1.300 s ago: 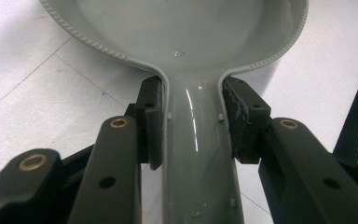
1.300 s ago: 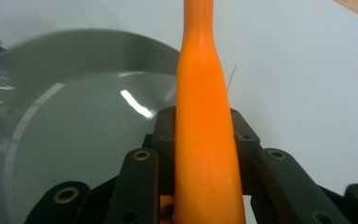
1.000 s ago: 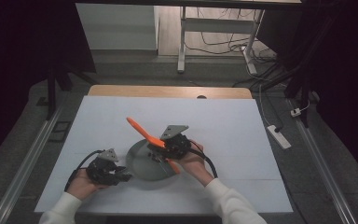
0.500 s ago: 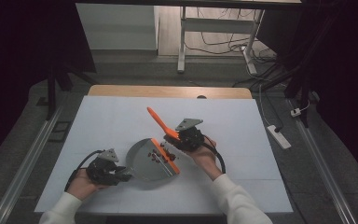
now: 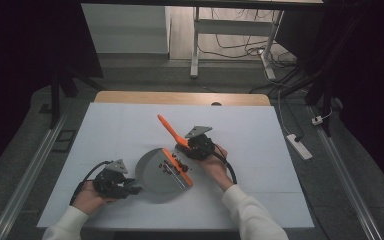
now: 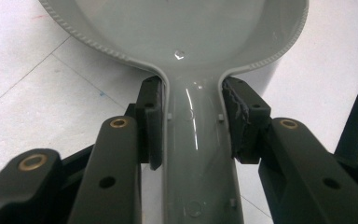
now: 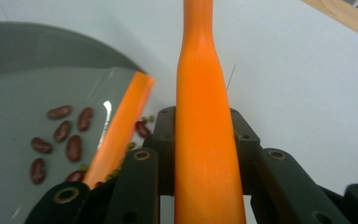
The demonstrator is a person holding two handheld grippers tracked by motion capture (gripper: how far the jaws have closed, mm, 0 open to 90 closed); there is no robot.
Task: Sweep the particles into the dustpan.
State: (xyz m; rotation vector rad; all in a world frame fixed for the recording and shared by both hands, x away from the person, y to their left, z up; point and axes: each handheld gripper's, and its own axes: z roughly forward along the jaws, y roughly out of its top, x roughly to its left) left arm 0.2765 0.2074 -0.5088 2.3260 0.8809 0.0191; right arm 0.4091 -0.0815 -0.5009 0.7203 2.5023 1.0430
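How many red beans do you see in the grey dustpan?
7 red beans at least: six on the dustpan floor left of the orange edge, one right of it. The right gripper may hide more.

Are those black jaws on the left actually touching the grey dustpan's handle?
Touching. In the left gripper view, both pads of the left gripper press flush against the sides of the dustpan handle, with no gap on either side.

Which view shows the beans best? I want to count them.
The right gripper view: the red beans lie large and separate in the grey dustpan, beside its orange edge. The high view shows them as tiny dark specks. The left gripper view shows the dustpan's handle clamped.
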